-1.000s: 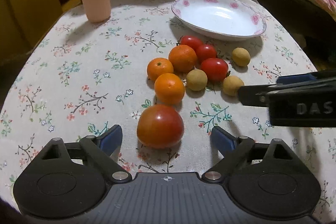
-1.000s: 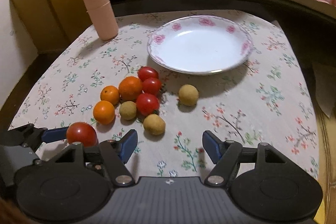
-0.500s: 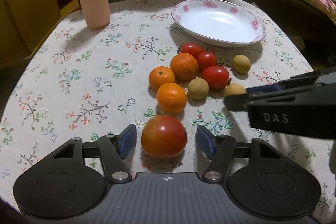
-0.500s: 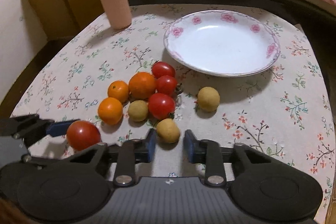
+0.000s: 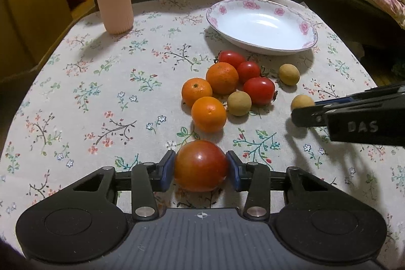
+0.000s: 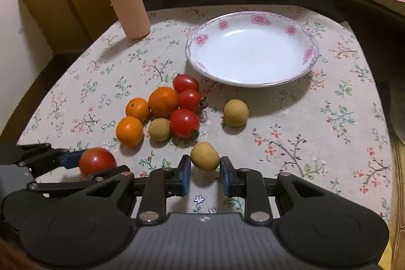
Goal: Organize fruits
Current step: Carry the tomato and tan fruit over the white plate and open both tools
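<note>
Your jaws on the left gripper [image 5: 201, 166] are clenched on the big tomato [image 5: 200, 165], both blue pads touching its sides, near the tabletop [image 5: 101, 92] edge at 6 o'clock of the fruit cluster. On the right gripper [image 6: 205, 175] the jaws are closed around a small tan fruit [image 6: 204, 156], but I cannot tell if both pads touch it. From this tan fruit, the three oranges [image 6: 162, 101] and three cherry tomatoes [image 6: 184, 122] lie at 11 o'clock, and the empty flowered plate [image 6: 201, 38] stands at 12 o'clock.
</note>
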Demonstrator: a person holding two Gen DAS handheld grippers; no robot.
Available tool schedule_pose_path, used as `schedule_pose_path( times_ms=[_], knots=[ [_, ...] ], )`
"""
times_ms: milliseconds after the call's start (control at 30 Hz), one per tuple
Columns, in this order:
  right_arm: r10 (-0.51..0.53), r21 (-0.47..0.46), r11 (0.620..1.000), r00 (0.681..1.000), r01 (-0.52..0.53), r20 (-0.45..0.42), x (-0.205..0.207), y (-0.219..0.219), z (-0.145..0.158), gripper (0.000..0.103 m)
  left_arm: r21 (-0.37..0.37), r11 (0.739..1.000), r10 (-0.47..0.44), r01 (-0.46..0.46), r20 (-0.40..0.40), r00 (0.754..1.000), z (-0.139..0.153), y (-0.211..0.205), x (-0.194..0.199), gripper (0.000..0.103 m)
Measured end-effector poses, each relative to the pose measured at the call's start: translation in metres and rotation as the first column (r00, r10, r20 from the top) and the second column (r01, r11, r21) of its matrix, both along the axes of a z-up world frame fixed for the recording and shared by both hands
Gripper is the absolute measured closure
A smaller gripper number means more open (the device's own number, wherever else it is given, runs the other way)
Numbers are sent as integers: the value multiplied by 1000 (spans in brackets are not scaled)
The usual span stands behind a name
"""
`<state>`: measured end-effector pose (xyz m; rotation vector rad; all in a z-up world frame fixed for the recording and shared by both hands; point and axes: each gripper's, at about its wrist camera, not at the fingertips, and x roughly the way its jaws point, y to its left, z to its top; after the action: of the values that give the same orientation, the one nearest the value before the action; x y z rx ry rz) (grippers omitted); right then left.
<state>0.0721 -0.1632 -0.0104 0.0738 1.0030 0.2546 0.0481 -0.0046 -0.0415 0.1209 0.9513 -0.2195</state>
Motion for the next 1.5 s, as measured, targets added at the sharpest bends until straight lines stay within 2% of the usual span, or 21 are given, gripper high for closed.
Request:
schedule_pose_path(
  times_ms=[100, 267, 333, 400, 533, 733, 833, 1067, 1333, 1500],
  knots=[
    [-13, 9, 1000, 1000, 13, 17, -3, -5, 10, 75, -27, 1000, 11, -11, -8, 1000, 6, 1, 0, 52],
    [-31, 25, 999, 998, 30, 49, -1, -13, 33, 75, -37, 999, 7, -7, 23, 1000, 27, -5, 3, 52],
    [-33, 20, 999, 997, 32, 62, 3, -15, 42, 75, -47, 999, -21, 24, 46, 999, 37, -11, 7, 52],
    [-23, -2, 1000, 997, 23, 80, 9, -15, 50, 75, -22, 998, -64, 66, 78, 995, 44, -18, 15, 52],
    [-19, -42, 999, 996, 22, 87, 25, -15, 54, 75, -51, 994, -90, 94, 76, 993, 49, -23, 37, 52],
    [-40, -66, 997, 996, 45, 82, 52, -22, 49, 75, -65, 992, -105, 111, 92, 990, 53, -32, 69, 52],
    [-79, -40, 996, 995, 82, 59, 66, -32, 43, 75, -76, 990, -112, 118, 86, 990, 53, -41, 83, 52],
    [-102, -39, 994, 993, 104, 53, 88, -38, 35, 75, -59, 988, -138, 142, 79, 987, 45, -62, 106, 52],
    [-106, -38, 994, 994, 107, 14, 104, -41, 20, 75, -40, 989, -138, 140, 49, 989, 30, -68, 119, 52],
    [-117, -40, 992, 993, 117, -5, 110, -44, 13, 75, -38, 988, -145, 147, 60, 988, 31, -70, 123, 52]
  ],
)
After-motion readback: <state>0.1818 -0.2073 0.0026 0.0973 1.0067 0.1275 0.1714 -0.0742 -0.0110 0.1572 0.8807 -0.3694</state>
